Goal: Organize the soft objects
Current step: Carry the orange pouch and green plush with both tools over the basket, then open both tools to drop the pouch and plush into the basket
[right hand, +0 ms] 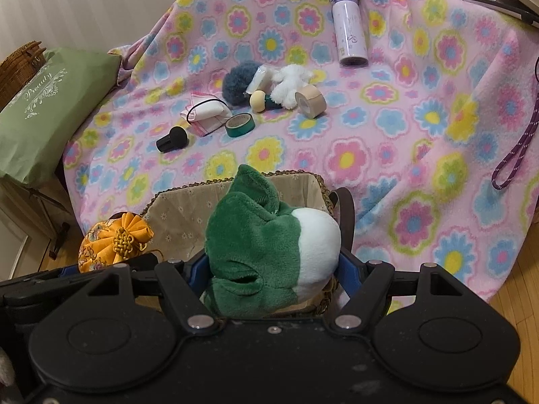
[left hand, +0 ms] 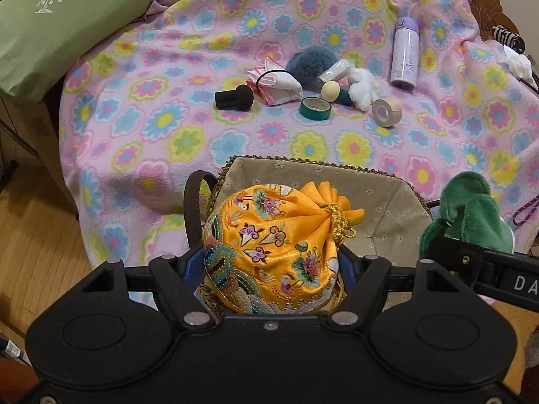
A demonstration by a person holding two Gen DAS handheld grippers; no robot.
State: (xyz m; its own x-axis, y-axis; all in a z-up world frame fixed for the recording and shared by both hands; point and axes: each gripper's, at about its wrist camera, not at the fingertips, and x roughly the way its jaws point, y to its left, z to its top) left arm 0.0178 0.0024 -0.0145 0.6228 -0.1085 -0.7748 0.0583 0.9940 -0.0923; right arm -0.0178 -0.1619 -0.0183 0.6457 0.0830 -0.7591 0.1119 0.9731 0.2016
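A yellow embroidered pouch [left hand: 269, 245] is clamped in the left gripper [left hand: 269, 269] over the lined basket [left hand: 387, 202]; a green-and-white plush [right hand: 269, 252] is clamped in the right gripper [right hand: 273, 269]. A purple cord [right hand: 515, 141] is shown fully only by the right view. Two tape rolls are counted: green [left hand: 315, 108], beige [left hand: 386, 112].

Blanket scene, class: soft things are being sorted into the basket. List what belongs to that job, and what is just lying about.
Part of the job:
yellow embroidered pouch, in the left gripper
green and white plush, in the right gripper
lined basket
blue fuzzy ball
white fluffy toy

Lying about:
green tape roll
beige tape roll
purple bottle
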